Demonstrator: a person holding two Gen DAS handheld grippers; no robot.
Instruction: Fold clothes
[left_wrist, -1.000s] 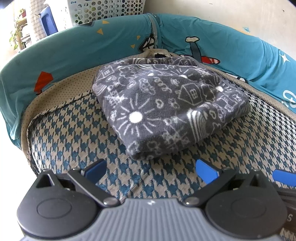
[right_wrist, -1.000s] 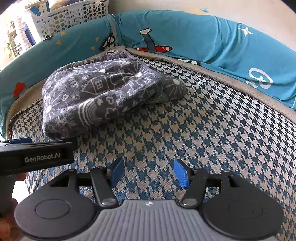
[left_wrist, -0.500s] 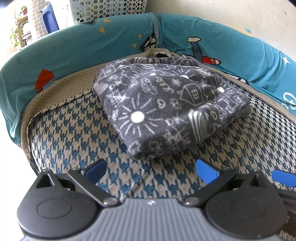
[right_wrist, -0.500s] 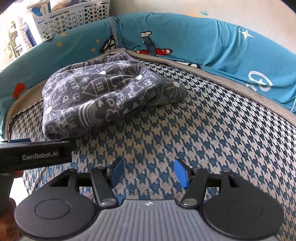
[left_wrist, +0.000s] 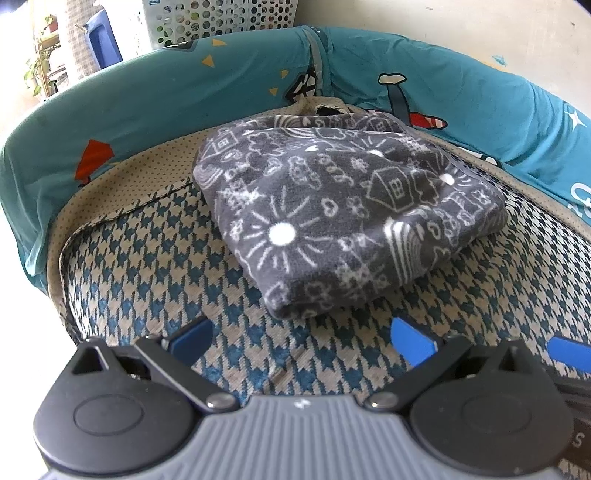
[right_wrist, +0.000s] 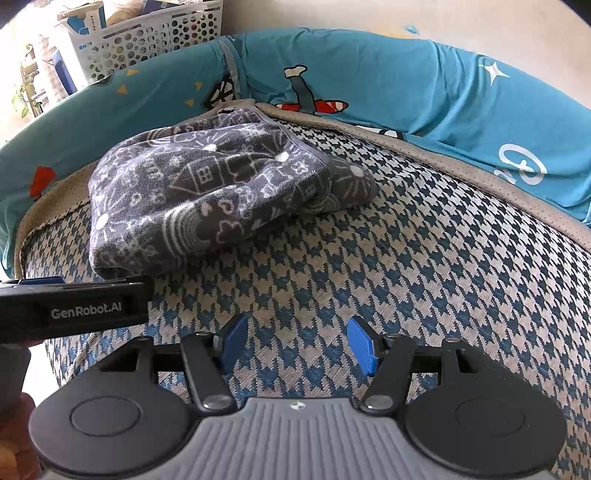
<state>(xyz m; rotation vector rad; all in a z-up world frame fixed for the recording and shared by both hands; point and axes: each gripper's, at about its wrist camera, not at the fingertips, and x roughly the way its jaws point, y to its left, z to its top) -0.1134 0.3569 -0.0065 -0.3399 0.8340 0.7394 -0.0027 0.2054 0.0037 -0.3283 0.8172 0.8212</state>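
Left wrist view, garment: the folded grey garment (left_wrist: 343, 218), printed with white doodles of suns and houses, lies on the houndstooth cushion (left_wrist: 147, 258), towards its back left corner. Its far edge runs up against the teal cover (left_wrist: 166, 110) and cannot be made out there.
Left wrist view, left tongs: the left tongs (left_wrist: 301, 338) stand wide open over bare cushion, nothing between the blue pads (left_wrist: 412, 345); the garment's near fold lies just beyond them, apart.
Left wrist view, cut off: at the right edge only a blue tip of the right tongs (left_wrist: 569, 354) shows (the rest is out of frame). A white perforated basket (left_wrist: 221, 18) is cropped by the top edge.
Right wrist view, garment: the same bundle sits to the left, with a lower layer sticking out on its right side; its near left corner is hidden behind the black body of the left tool (right_wrist: 74, 310), marked GenRobot.AI.
Right wrist view, right tongs: the right tongs (right_wrist: 299, 343) are partly open and empty, above the cushion, well short of the garment.
Right wrist view, hand: a sliver of a hand (right_wrist: 14, 435) shows at the lower left edge, mostly out of frame.
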